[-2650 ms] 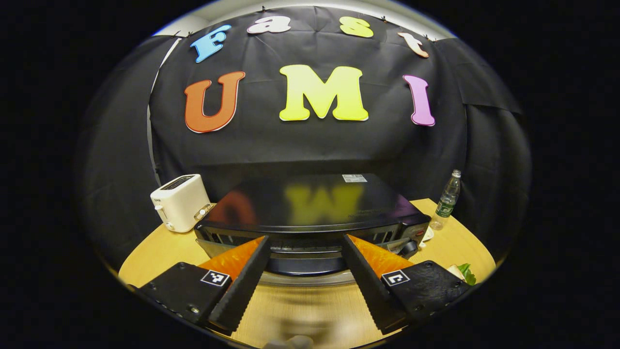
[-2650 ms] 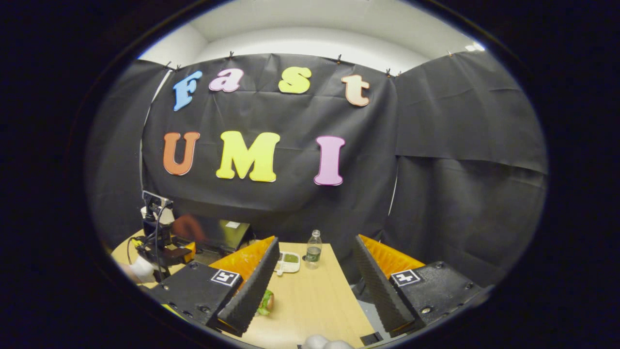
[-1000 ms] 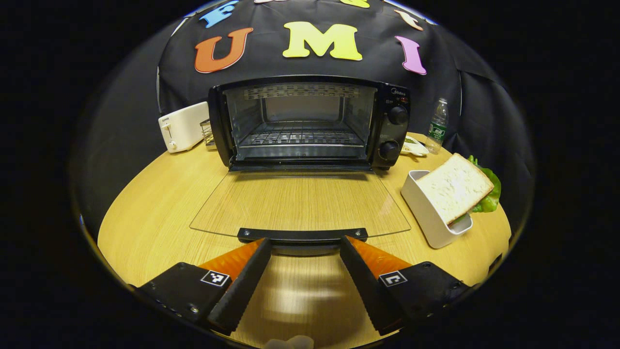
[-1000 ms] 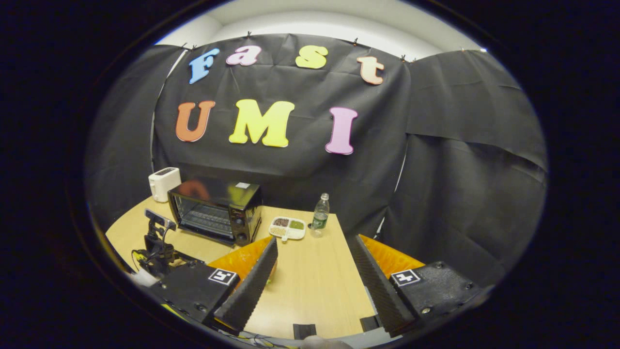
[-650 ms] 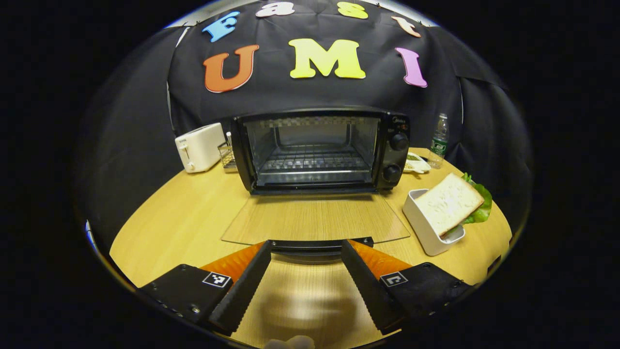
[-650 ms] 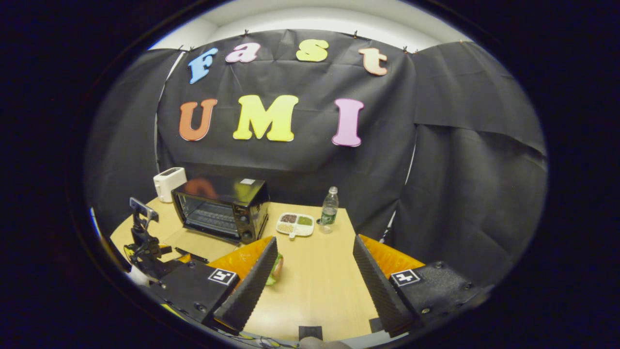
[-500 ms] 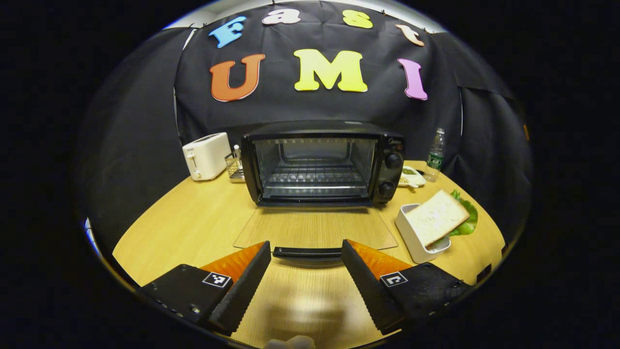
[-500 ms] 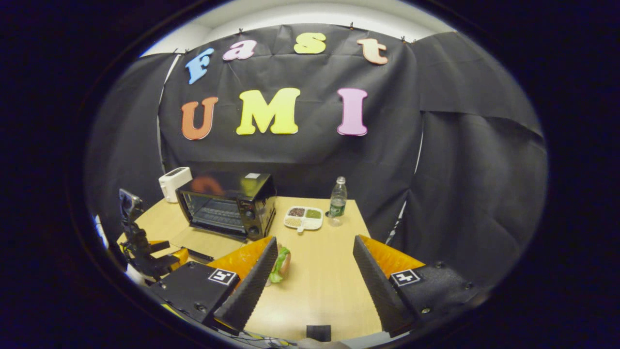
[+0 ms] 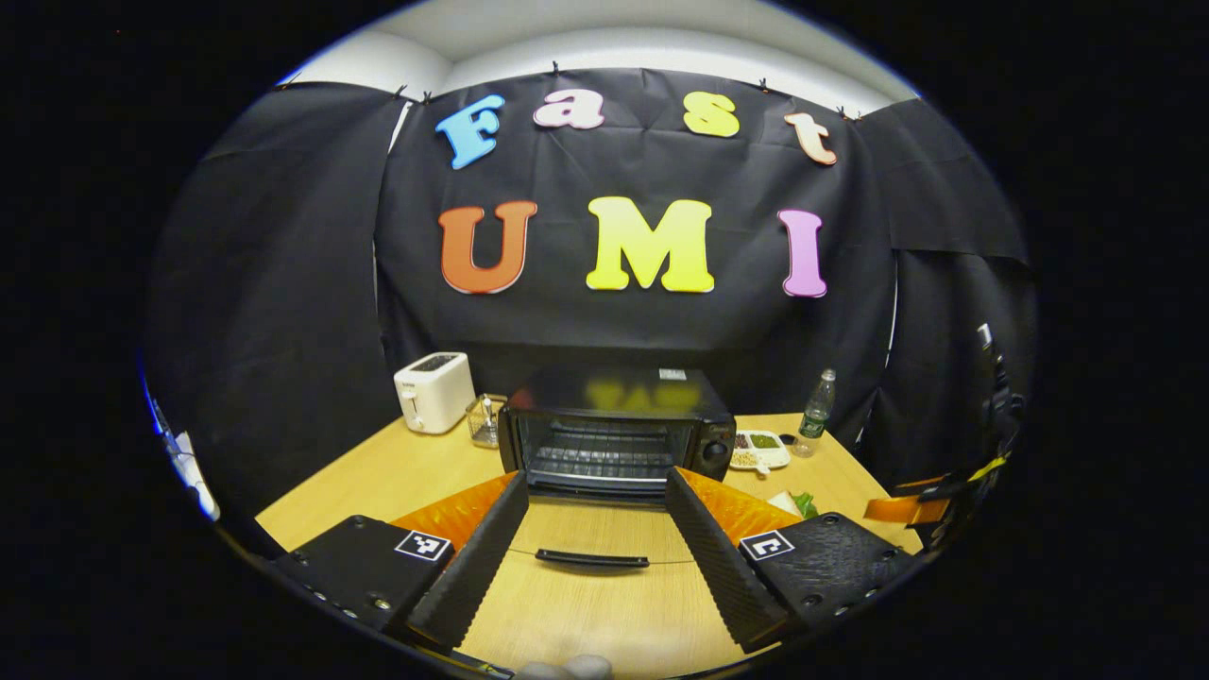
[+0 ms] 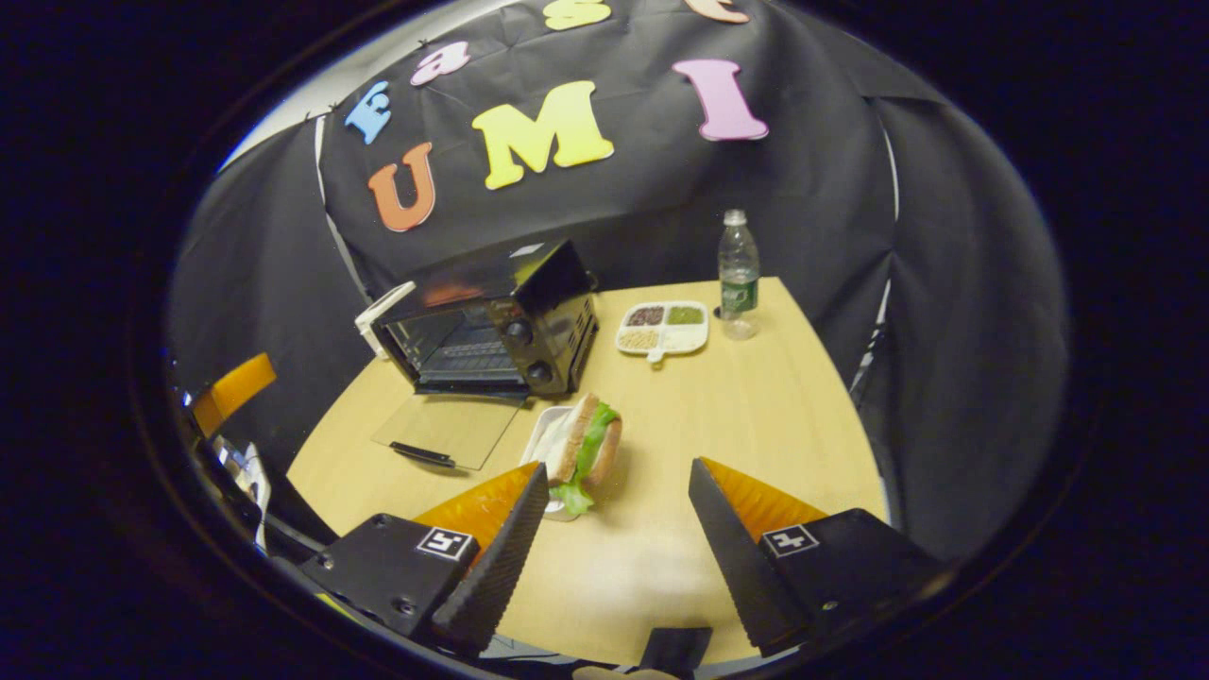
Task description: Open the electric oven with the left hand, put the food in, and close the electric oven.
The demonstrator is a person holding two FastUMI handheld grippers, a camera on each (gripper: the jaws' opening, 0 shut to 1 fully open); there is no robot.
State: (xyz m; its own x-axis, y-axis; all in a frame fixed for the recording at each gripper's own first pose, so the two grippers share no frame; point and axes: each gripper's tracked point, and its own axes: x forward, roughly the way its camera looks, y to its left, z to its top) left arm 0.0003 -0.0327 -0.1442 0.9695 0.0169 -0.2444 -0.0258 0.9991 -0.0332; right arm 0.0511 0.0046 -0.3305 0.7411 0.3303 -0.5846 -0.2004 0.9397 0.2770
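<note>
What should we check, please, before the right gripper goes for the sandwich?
1. Oven door lying fully open on the table: ok.
2. Oven rack free of other items: ok.
3. Right gripper open, nothing between its fingers: ok.
4. Sandwich standing in its white holder, unobstructed ahead of the right gripper: ok.
5. Left gripper open and off the door handle: ok.
6. Sandwich narrow enough for the open fingers: cannot tell.
</note>
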